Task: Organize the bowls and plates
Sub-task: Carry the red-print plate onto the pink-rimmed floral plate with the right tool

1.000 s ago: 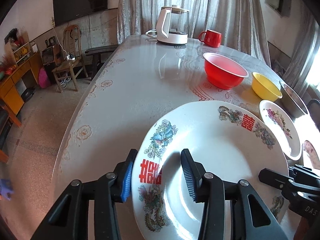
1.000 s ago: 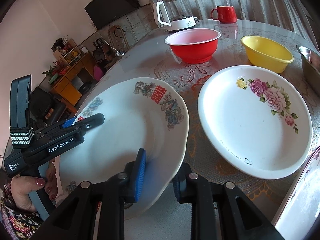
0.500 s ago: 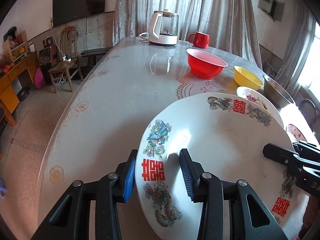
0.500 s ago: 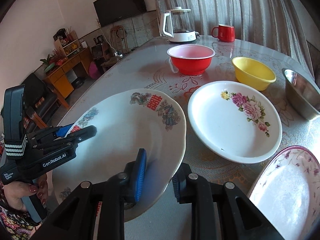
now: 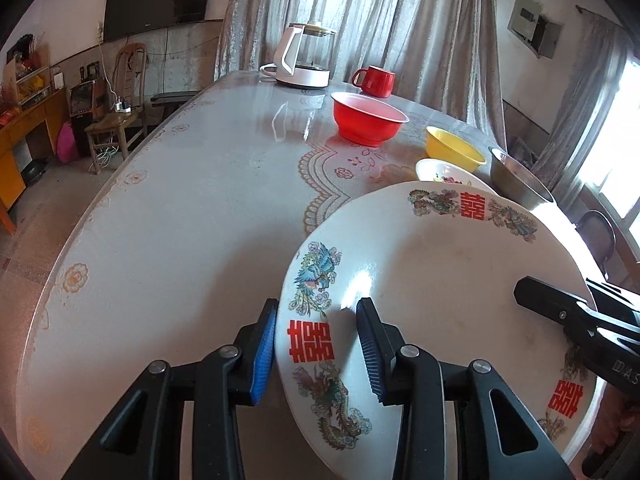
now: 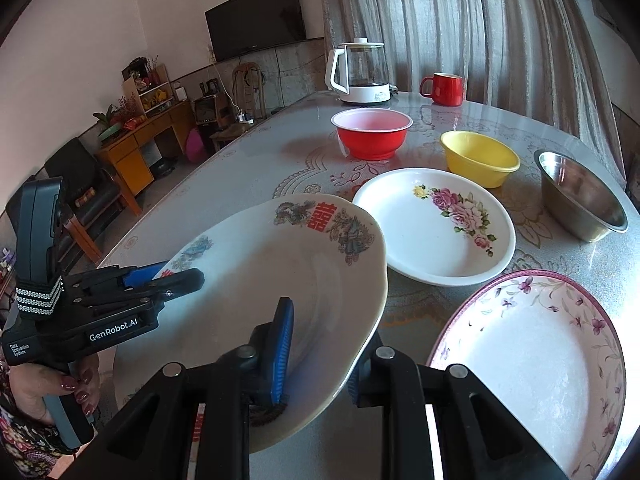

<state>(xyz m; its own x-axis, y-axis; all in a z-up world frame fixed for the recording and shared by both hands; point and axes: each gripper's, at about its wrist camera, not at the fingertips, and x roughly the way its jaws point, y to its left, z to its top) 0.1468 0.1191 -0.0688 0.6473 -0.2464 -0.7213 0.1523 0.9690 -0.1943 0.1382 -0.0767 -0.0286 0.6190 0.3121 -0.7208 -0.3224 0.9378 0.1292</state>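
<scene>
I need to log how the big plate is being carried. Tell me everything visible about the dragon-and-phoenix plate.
The dragon-and-phoenix plate is a large, glossy white, ceramic-looking dish with red double-happiness characters around a wide rim. It is held tilted above the table, its rim clamped by the left gripper on one side and the right gripper on the other.

Both claws [image 6: 320, 344] grip dragon plate [image 6: 304, 272], lifted beside rose plate [image 6: 436, 228].

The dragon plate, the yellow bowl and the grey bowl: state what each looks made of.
Dragon plate: likely glazed ceramic or melamine, glossy white with printed motifs. Yellow bowl: probably plastic, uniform colour, soft sheen. Grey bowl: metal, apparently stainless steel, with mirror-like reflections.
</scene>
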